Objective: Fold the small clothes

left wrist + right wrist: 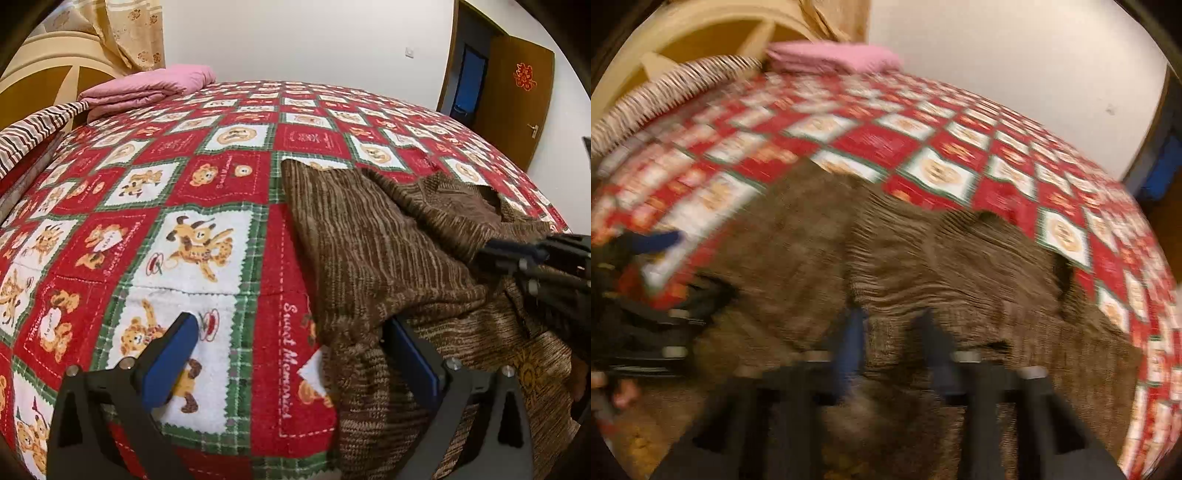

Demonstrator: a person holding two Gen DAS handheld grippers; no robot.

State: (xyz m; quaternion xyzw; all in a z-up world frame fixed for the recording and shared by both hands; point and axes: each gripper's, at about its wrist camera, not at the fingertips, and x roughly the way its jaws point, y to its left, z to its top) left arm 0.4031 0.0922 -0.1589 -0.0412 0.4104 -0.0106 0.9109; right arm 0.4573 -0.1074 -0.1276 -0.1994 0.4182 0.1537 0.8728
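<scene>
While my right gripper pinches the brown knit garment, my left gripper waits, jaws apart.
Garment's edge lies beside its right finger, stretching rightward.

white wall | brown door | patterned curtain | bear-print bedspread

"Sweet Memories" (in script) on the bedspread.
</scene>
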